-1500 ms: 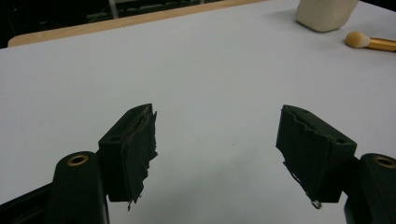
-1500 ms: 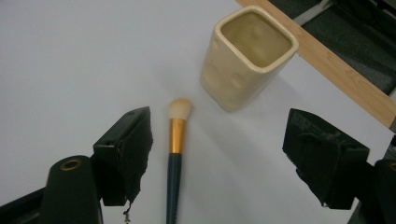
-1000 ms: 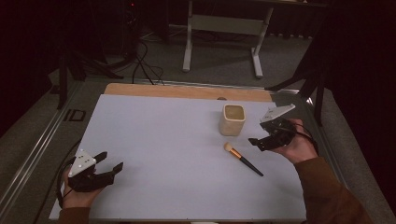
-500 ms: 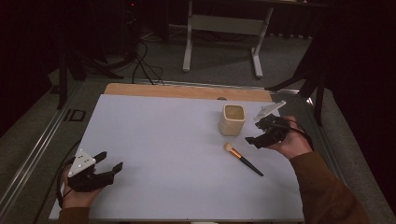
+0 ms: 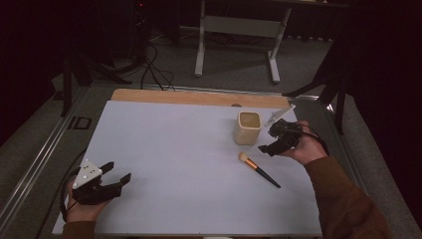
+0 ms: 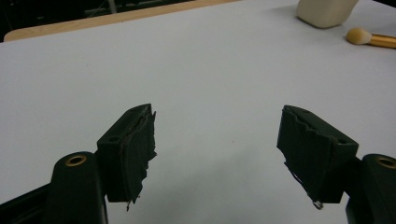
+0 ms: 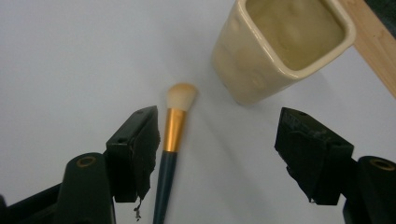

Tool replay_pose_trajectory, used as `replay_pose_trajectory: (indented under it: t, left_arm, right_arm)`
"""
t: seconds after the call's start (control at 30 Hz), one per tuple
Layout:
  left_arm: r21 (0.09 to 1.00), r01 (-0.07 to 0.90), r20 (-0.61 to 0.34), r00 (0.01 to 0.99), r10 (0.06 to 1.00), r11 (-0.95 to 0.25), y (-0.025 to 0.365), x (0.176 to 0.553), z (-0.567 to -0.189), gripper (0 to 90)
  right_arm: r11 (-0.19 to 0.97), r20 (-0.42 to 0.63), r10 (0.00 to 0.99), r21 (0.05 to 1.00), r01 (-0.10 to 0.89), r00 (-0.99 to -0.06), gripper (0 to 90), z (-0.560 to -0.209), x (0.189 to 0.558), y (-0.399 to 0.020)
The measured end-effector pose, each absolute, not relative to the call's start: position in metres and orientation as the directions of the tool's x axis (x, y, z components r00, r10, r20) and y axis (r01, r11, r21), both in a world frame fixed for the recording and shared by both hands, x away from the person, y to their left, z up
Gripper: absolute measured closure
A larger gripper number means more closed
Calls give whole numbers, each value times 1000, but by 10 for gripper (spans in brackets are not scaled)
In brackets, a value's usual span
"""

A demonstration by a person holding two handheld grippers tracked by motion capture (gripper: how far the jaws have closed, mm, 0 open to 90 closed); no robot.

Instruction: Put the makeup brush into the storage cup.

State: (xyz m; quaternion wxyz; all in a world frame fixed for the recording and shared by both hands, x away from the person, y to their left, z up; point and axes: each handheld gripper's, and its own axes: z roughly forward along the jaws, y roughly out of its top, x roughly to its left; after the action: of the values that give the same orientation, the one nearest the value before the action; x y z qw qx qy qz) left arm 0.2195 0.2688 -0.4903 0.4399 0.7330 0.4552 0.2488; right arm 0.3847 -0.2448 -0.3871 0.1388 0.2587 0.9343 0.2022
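Brush (image 5: 259, 169) is seen lying flat on the white table (image 5: 179, 149), just in front of the cream cup (image 5: 248, 127) and apart from it. Its pale bristle head is turned toward the cup, a gold ferrule follows, and the dark handle is directed toward the person's side. In the right gripper view, the brush (image 7: 172, 140) is shown beside the inner face of the picture-left jaw; whether that jaw touches it cannot be told. The cup (image 7: 280, 46) stands upright, its opening visible, near the wooden table edge (image 7: 373, 51). The right gripper (image 5: 271, 142) is held above the table next to the cup, its 2 jaws spread, nothing being pinched; the jaws have just been closing slightly, with the brush lying below the gap rather than gripped. The left gripper (image 5: 117, 174) is held low near the table's near-left corner, well apart from the brush, its 2 jaws spread wide over bare table (image 6: 187, 70).
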Motion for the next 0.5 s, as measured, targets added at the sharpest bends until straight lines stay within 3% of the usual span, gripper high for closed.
replay_pose_trajectory:
  t: [0.5]
  left_arm:
    - [872,447,-36,465,885,-199,269,220,-490,274]
  right_arm:
    - [809,-115,517,391,440,-848,332,-395,397,-233]
